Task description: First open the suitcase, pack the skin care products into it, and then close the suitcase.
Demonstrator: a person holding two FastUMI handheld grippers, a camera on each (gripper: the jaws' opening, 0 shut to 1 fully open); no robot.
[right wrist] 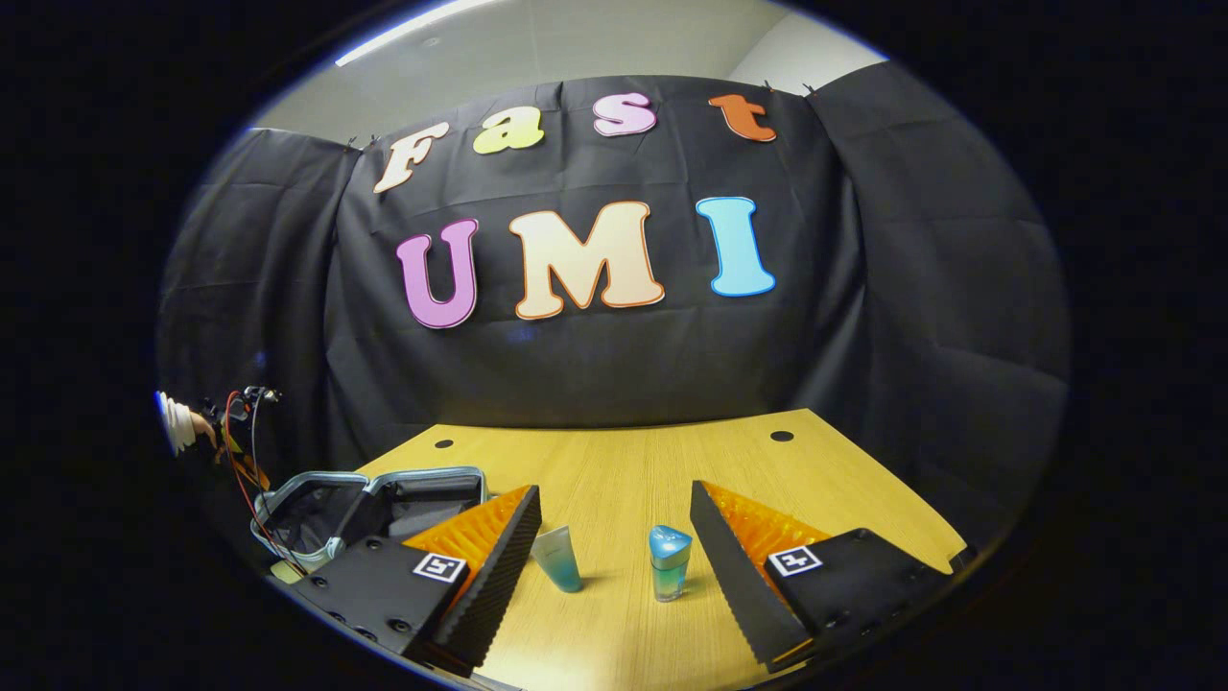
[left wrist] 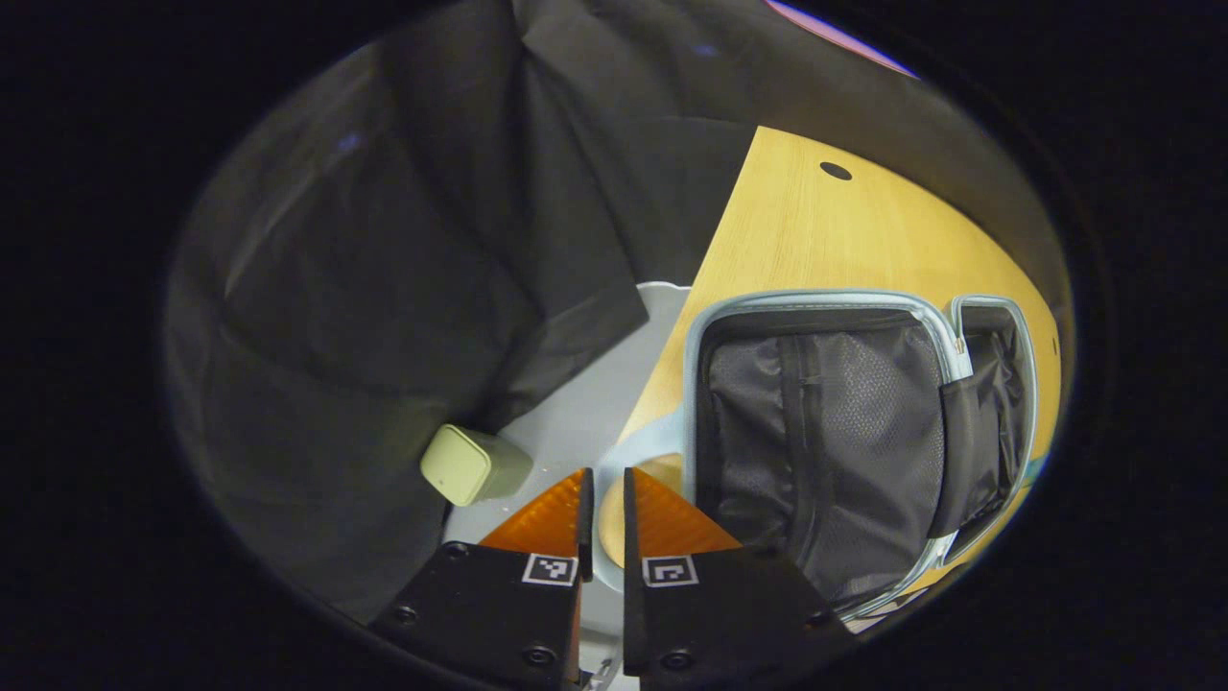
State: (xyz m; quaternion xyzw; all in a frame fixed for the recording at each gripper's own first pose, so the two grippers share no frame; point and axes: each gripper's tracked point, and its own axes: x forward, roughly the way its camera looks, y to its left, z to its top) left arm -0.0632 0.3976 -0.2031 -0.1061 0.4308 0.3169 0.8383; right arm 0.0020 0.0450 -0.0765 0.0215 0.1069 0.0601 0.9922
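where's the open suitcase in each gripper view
Left gripper view: the suitcase lies open at right of centre, its dark mesh lining facing the camera, just right of the left gripper.
Right gripper view: it sits at lower left, on the table's left end, behind the right gripper's left finger.
Shared landmark: the wooden table with round holes.

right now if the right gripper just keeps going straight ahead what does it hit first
Most likely the small blue-capped bottle, standing upright on the table inside the open right gripper, a little right of centre. The tube stands beside it, nearer the other finger; which is closer is hard to judge.
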